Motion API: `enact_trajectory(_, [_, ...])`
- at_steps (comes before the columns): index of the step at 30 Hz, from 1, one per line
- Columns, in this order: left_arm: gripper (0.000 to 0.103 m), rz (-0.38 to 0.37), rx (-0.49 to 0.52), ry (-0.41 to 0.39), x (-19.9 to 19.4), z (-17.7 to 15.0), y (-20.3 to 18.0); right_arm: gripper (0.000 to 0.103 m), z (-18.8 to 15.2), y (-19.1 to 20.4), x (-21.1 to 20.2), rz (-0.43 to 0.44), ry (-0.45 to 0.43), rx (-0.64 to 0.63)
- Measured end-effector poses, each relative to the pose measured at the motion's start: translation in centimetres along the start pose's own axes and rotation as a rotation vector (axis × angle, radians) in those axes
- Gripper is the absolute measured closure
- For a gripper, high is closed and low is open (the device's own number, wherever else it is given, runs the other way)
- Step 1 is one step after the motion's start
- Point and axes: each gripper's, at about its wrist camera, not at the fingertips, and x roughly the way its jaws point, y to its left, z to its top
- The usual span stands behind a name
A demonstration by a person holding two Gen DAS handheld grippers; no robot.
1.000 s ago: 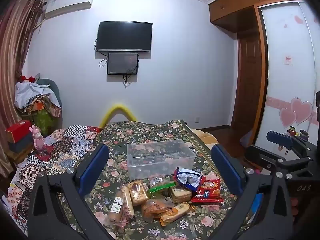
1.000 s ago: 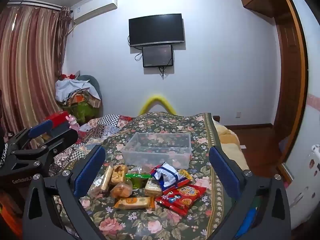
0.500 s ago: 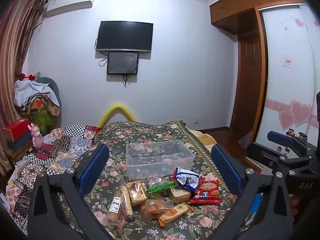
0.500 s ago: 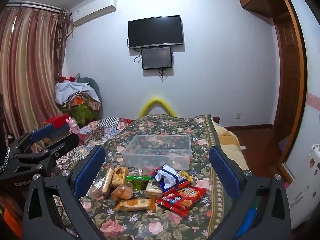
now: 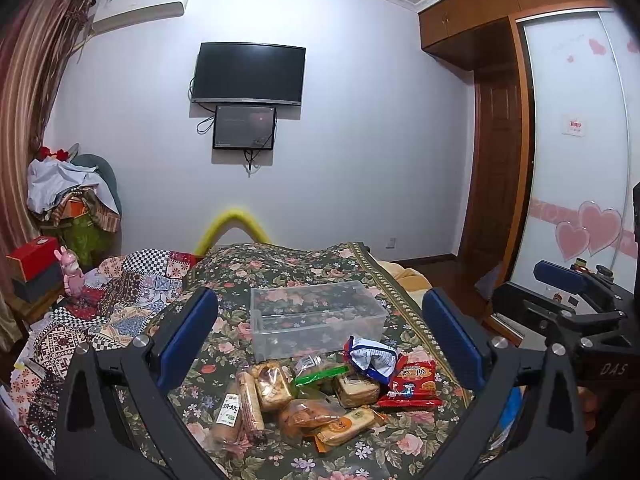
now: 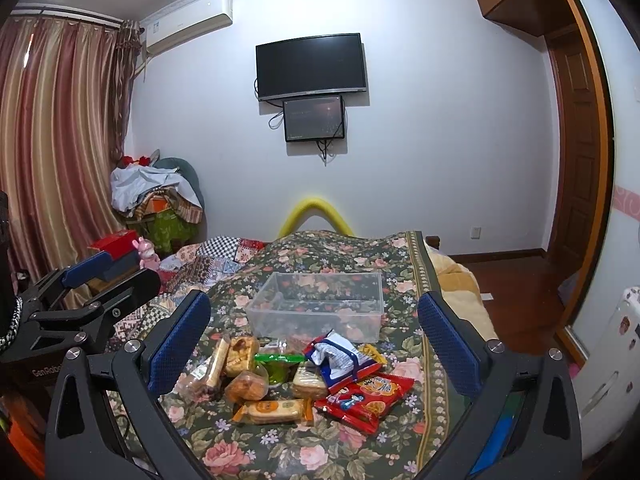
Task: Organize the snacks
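Left gripper (image 5: 320, 344), black frame with blue pads: jaws spread wide, holding nothing, raised above the flower-patterned dark bedspread (image 5: 280, 268). Heap of wrapped snacks (image 5: 320, 392) on the bedspread between the pads, left to right: long biscuit roll with white label (image 5: 230, 414), clear bag of golden pastries (image 5: 272, 380), green-sealed pouch (image 5: 320, 370), crumpled blue-and-white bag (image 5: 372, 360), flat red packet (image 5: 412, 378). Clear rectangular plastic bin (image 5: 316, 318) just behind the heap, nothing inside. Right gripper (image 6: 316, 340): jaws equally wide, holding nothing, above the heap.
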Motion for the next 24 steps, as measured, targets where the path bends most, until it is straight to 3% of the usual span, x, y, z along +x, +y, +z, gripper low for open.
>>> enact_trajectory(24, [0.0,0.003,-0.008,0.003,-0.18,-0.04,0.09,0.0,-0.04,0.03,-0.26,0.002,-0.008,0.009])
